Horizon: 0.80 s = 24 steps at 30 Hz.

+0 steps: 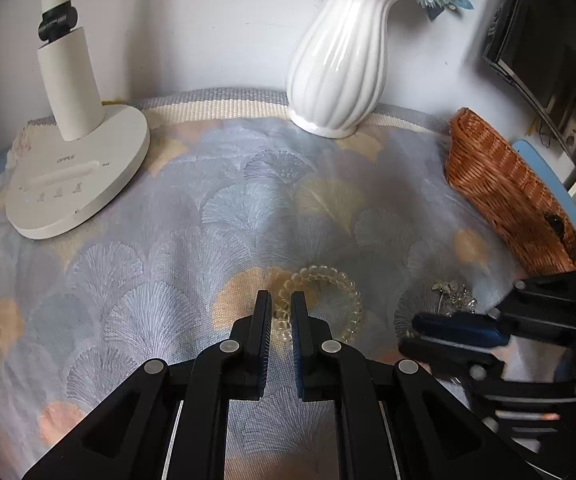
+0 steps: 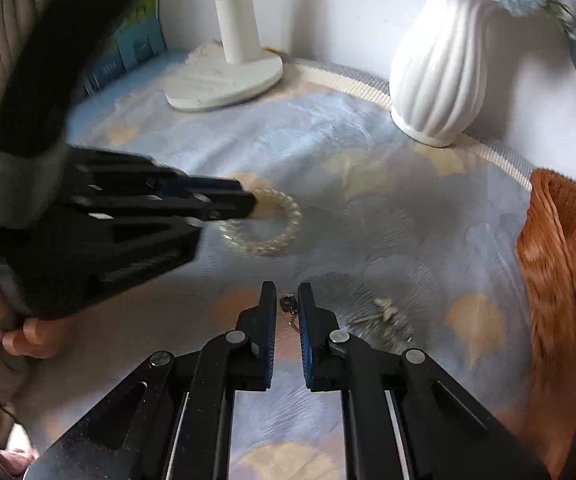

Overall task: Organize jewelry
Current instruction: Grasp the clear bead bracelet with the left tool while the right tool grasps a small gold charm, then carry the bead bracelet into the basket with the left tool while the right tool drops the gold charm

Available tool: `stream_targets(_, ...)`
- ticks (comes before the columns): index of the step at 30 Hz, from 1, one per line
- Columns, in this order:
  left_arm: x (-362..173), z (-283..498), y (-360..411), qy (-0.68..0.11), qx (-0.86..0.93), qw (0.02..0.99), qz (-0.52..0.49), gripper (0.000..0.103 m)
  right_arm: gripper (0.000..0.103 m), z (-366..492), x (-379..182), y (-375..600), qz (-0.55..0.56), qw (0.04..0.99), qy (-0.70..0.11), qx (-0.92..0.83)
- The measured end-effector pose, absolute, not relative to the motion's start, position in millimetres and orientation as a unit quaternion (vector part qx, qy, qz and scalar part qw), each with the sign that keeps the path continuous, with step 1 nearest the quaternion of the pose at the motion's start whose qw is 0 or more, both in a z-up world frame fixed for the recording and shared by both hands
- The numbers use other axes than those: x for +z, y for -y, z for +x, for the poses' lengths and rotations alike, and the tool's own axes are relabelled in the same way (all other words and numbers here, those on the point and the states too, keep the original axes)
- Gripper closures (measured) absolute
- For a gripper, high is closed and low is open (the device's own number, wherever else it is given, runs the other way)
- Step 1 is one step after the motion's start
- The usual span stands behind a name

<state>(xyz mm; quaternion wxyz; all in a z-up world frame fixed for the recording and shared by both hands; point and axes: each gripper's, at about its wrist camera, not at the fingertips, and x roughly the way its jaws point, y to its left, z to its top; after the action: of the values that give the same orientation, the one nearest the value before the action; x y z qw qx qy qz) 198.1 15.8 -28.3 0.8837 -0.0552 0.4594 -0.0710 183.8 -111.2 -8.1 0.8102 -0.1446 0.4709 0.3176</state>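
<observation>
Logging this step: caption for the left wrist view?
Left hand-held gripper closing around bead bracelet on patterned cloth.
</observation>
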Motion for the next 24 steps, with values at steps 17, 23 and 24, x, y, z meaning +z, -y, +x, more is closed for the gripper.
stream_targets(17, -18.2, 183.6, -3.3, -0.438, -0.135, 0.885, -0.073, 0.094, 0.091, 138.3, 30.9, 194.1, 0.000, 0.822, -0.481, 0.306)
stream_targets(23, -1.2, 171.5, -6.2, -0.410, -0.195, 0.884, -0.114, 0.094, 0.091, 119.5, 44.9, 229.3, 0.008, 0.838, -0.475, 0.268)
stream_targets(24, 1.1, 170.7, -4.8, -0.408, -0.198, 0.884, -0.113, 0.094, 0.091, 117.8, 47.6, 235.2, 0.008, 0.841, -0.474, 0.262)
